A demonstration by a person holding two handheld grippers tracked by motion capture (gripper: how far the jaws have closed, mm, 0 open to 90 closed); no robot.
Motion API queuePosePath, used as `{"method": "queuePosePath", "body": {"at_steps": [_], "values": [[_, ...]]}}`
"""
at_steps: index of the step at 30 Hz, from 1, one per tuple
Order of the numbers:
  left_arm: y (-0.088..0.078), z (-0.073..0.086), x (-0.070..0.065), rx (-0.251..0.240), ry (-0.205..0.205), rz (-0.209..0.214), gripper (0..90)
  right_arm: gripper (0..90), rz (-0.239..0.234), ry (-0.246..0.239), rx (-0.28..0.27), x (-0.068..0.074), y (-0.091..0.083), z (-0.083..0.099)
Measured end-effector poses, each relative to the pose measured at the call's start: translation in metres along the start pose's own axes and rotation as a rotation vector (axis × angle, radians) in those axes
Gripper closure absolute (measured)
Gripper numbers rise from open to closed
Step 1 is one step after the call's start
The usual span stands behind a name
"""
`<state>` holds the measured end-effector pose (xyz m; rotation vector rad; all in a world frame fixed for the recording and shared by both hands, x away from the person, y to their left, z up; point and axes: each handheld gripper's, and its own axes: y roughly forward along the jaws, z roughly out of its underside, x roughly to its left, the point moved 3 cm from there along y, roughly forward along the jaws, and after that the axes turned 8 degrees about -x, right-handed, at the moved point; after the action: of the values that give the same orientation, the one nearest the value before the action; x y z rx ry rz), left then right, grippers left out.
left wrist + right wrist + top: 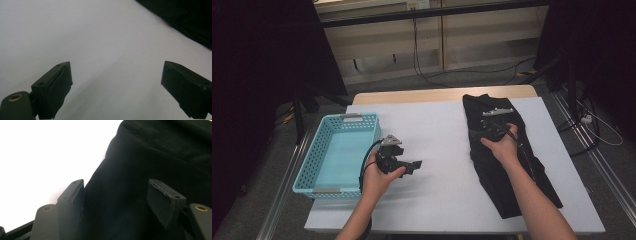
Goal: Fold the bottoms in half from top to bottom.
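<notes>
A plain black garment (pixel 497 155) lies under the black right gripper (pixel 115 200). The table cover (pixel 437 130) beneath the black left gripper (pixel 115 87) is plain white. Beside that gripper, the perforated basket (pixel 304 172) is light turquoise.

Basket (pixel 324 155) on table's (pixel 437 145) left, garment (pixel 502 165) right

One long black cloth garment (pixel 502 160) is lying on the white table (pixel 437 130). One light blue plastic basket with holes (pixel 319 170) is sitting there too. Two black hand-held grippers (pixel 416 165) (pixel 486 131) are showing.
</notes>
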<state>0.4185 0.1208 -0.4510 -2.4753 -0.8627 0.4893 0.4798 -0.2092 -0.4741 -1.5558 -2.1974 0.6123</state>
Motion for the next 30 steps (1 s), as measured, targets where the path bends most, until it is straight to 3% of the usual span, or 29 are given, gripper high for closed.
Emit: {"method": "queuePosePath", "body": {"at_steps": [2, 7, 11, 14, 16, 26, 30], "values": [[0.001, 0.001, 0.0, 0.001, -0.004, -0.001, 9.7, 30.9, -0.002, -0.001, 0.017, 0.001, 0.006, 0.0], [0.004, 0.003, -0.001, 0.003, -0.011, 0.002, 9.7, 32.2, 0.022, -0.03, 0.0, 0.003, 0.015, -0.002], [0.003, 0.003, -0.001, 0.008, -0.009, 0.005, 9.8, 31.9, 0.003, -0.035, 0.0, 0.008, 0.022, -0.005], [0.002, 0.003, -0.001, -0.003, -0.026, 0.01, 9.8, 32.5, 0.0, -0.046, 0.029, 0.014, 0.027, -0.005], [0.0, 0.003, -0.001, -0.007, -0.029, 0.004, 9.8, 35.9, 0.033, -0.076, 0.037, 0.015, 0.029, -0.004], [-0.004, 0.004, 0.0, -0.014, -0.038, -0.005, 10.1, 54.9, 0.057, -0.067, 0.011, 0.013, 0.029, -0.003], [-0.003, 0.005, 0.0, -0.009, -0.032, -0.007, 10.1, 73.0, 0.082, -0.056, 0.009, 0.01, 0.027, -0.003]]}}
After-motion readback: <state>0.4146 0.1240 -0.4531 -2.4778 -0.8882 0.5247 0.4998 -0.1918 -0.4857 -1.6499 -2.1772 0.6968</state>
